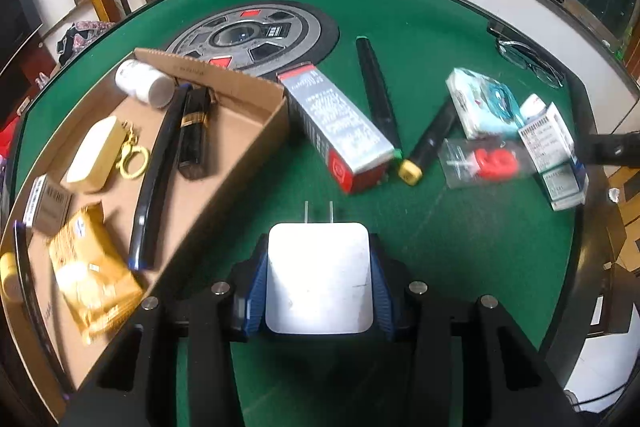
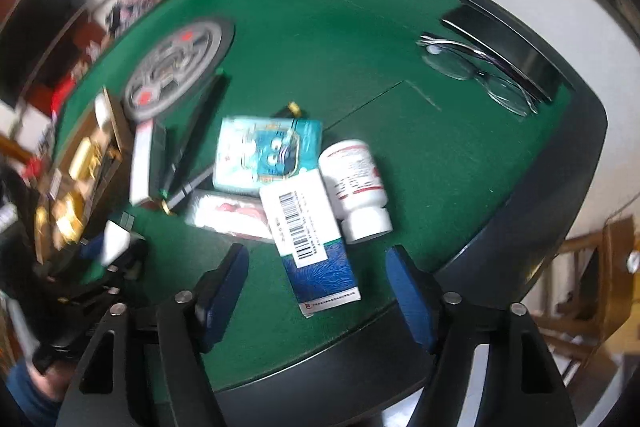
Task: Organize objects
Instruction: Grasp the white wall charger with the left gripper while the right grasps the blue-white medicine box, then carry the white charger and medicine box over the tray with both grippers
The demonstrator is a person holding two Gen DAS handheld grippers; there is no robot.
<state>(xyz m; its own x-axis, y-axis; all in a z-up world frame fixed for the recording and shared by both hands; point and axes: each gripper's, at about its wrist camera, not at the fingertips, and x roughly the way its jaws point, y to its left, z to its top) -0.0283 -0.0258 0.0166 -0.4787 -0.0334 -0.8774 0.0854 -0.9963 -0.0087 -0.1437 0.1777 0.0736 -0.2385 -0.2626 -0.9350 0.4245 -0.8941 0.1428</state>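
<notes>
Left gripper pinches a white plug-in charger by its flat sides, above the green table just beside the cardboard box. Rigid, light, smooth plastic; side grip looks secure. Box holds a pill bottle, cream case, gold packet. Right gripper is spread, empty, over the blue-and-white carton.

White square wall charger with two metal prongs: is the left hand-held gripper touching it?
Touching. The left wrist view shows both blue pads pressed against the white charger's sides, left hand-held gripper clamping it.
</notes>
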